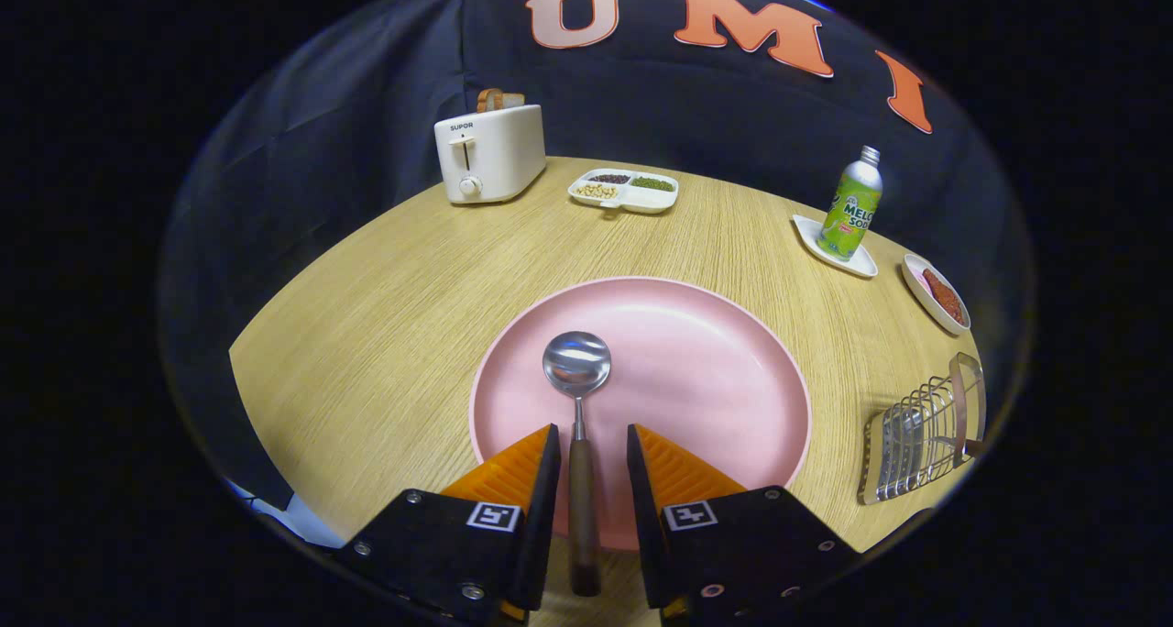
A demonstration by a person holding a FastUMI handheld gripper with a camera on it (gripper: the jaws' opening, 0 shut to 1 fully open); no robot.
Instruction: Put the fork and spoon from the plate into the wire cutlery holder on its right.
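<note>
Straddling the spoon (577, 398) handle on the plate (715, 370); jaws spread, not touching it

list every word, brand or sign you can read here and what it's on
"SUPOR": on the front of the white toaster.
"MELON SODA": on the green bottle, partly cut off by its curve; the smaller print is too small to read.
Square black-and-white markers, no words: on the gripper, whose open jaws flank the spoon handle over the pink plate.

metal spoon (577, 398) with brown handle lies on pink plate (715, 370); wire cutlery holder (921, 434) stands beside it.
</note>
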